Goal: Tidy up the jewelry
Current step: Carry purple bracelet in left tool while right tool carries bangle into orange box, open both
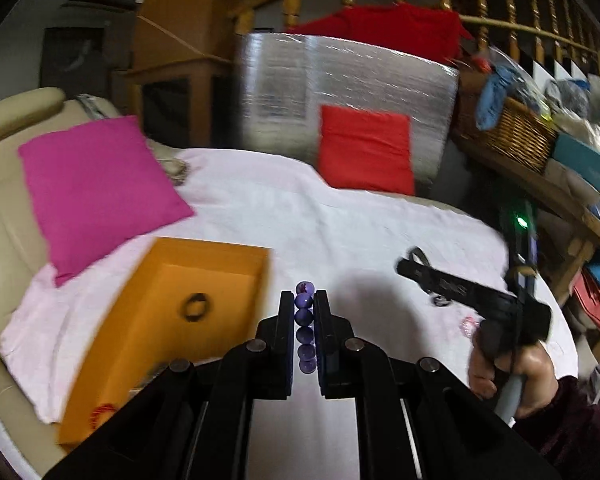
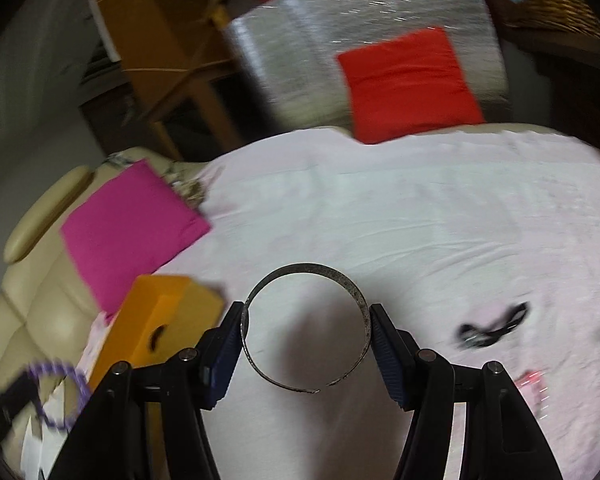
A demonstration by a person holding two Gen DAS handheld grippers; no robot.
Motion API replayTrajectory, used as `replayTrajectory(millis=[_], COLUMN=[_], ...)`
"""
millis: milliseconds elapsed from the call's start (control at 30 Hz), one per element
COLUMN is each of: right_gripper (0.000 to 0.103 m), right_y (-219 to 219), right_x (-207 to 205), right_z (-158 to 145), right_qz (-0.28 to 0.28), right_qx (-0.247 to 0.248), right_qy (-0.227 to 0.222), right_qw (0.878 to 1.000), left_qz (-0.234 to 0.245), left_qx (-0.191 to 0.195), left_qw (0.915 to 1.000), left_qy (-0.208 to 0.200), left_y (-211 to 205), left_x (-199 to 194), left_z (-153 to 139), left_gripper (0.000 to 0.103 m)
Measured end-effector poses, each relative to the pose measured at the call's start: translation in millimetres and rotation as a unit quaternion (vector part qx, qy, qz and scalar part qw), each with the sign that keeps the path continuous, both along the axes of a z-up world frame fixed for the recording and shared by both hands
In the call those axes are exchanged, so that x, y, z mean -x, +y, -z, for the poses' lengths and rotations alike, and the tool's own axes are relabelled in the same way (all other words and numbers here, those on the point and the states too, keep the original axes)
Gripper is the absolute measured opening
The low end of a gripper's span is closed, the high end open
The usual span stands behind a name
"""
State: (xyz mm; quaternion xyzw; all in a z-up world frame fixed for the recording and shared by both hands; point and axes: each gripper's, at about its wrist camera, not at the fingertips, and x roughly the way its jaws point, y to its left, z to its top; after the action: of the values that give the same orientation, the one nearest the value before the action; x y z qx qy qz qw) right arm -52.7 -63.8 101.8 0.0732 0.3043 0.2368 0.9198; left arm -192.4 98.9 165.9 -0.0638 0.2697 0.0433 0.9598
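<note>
Partway through, by the look of it. Open orange cardboard box (image 1: 180, 312) on pale pink cloth (image 1: 300, 216) already holding a dark ring-shaped band (image 1: 196, 306) and a red beaded piece (image 1: 100, 414) near its close corner. Left gripper (image 1: 304, 312) nipped almost shut on a purple beaded bracelet (image 1: 305, 326), beads strung in a line between the pads, long axis running straight ahead along the fingers, held above the cloth just right of the box. Right gripper (image 2: 308, 340) spread about halfway, pads pressing both sides of a thin grey metal bangle (image 2: 305, 328), hoop lying roughly flat, gap in the rim toward the camera. Still loose on the cloth: a black strap-like item (image 2: 492, 326), possibly a watch — too blurred to say — and a small pink sparkly piece (image 2: 534, 380). Both held pieces not yet boxed.
</note>
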Motion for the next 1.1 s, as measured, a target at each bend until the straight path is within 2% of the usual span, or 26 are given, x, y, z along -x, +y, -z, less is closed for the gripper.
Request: replayTrajectory(millis=[200, 333, 467, 700, 933, 1100], right_gripper=[0.064, 0.064, 0.064, 0.064, 0.064, 0.064], right_y=[48, 100, 153, 234, 273, 299], right_x=[21, 25, 30, 23, 6, -6], right_z=[-1, -8, -7, 25, 52, 71], right_qz=[-0.057, -0.105, -0.154, -0.195, -0.207, -0.208], right_qx=[0.0, 0.007, 0.021, 0.082, 0.113, 0.137], right_qy=[0.007, 0.015, 0.033, 0.088, 0.131, 0.163], right_qw=[0.998, 0.994, 0.987, 0.973, 0.963, 0.955], left_qz=[-0.066, -0.1, -0.117, -0.119, -0.108, -0.111], left_qx=[-0.002, 0.022, 0.039, 0.056, 0.076, 0.065], left_qw=[0.9978, 0.9938, 0.9907, 0.9886, 0.9872, 0.9872], left_qy=[0.012, 0.043, 0.059, 0.074, 0.088, 0.094], left_y=[66, 102, 121, 125, 122, 118], left_x=[25, 30, 33, 36, 27, 20], left_z=[14, 40, 61, 85, 102, 108], left_gripper=[0.009, 0.009, 0.009, 0.009, 0.009, 0.009])
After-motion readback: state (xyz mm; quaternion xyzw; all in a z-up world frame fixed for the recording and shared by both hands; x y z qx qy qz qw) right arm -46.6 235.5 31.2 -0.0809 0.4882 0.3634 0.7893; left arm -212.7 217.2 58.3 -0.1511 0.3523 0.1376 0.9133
